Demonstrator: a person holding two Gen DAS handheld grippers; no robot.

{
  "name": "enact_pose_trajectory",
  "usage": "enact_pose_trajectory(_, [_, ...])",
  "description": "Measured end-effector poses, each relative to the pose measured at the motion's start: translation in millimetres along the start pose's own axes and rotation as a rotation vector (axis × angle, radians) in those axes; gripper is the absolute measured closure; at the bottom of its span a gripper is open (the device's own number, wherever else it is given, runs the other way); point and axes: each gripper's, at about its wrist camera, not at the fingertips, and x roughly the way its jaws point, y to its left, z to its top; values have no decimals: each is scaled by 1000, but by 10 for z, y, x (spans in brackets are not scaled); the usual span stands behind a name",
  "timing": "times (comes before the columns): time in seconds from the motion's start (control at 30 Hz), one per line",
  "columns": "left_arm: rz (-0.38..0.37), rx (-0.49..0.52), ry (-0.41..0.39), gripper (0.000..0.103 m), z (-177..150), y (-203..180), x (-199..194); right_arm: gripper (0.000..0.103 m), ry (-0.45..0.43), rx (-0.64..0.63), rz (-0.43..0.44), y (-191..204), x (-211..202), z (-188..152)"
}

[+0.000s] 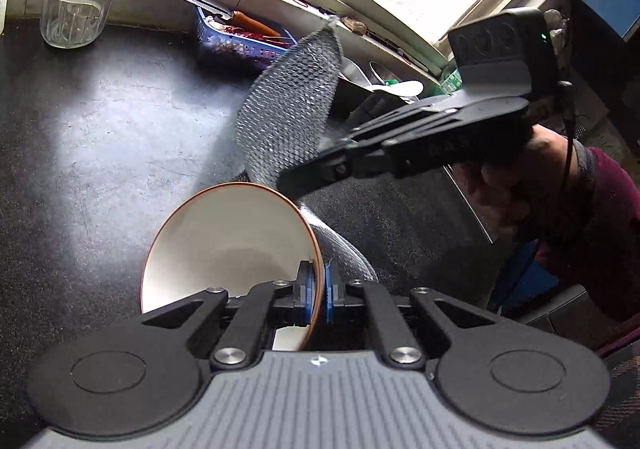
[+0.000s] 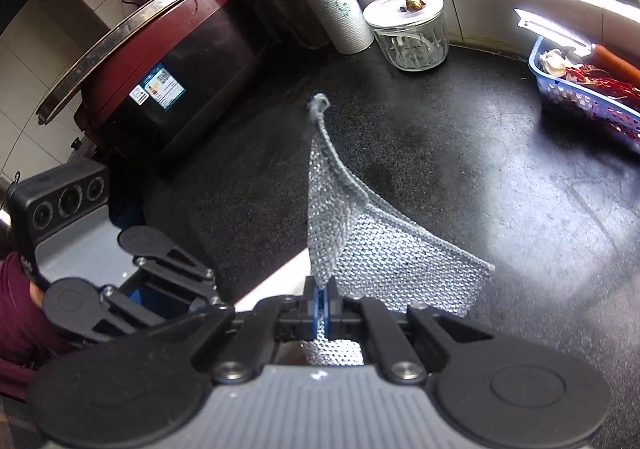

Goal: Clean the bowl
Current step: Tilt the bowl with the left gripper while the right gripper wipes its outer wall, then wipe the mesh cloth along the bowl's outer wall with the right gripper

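A white bowl (image 1: 228,245) with a brown rim is tilted on its side above the dark countertop. My left gripper (image 1: 319,289) is shut on its rim, one blue pad inside and one outside. My right gripper (image 1: 296,179) comes in from the right just above the bowl's far rim, shut on a silver mesh dishcloth (image 1: 288,113) that stands up behind the bowl. In the right wrist view the right gripper (image 2: 320,307) pinches the dishcloth (image 2: 376,249), which fans out ahead of it. The left gripper (image 2: 216,299) shows at lower left there; the bowl is hidden.
A glass jar (image 1: 74,3) with a lid stands at the back left, also in the right wrist view (image 2: 412,35). A blue basket (image 1: 236,37) with a carrot and peeler sits by the window ledge. A paper towel roll (image 2: 332,1) and a dark red cooker (image 2: 160,61) stand at the back.
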Motion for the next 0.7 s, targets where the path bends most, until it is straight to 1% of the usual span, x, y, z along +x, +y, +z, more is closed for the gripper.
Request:
enact_pose_trajectory(0.13, [15,12,3,98,12,-12,-12,101,2,6,11,-1,122,94])
enact_pose_trajectory(0.3, [22,3,-4,98,8,26,-59,100,1,-1,107,77,-60,4])
enact_pose_trajectory(0.4, [21,9,-2,98,12,35,-56,101,25,-17,160,152,-145,-117])
enact_pose_trajectory(0.5, [22,19,2,98,12,22,-56,100,19,32,210,122,-142,-181])
enact_pose_trajectory(0.6, [34,26,-1,98,9,24,-73,100,-5,86,258,69,-81,-155])
enact_pose_trajectory(0.7, [45,32,-2,98,8,35,-97,100,-20,109,276,45,-35,-101])
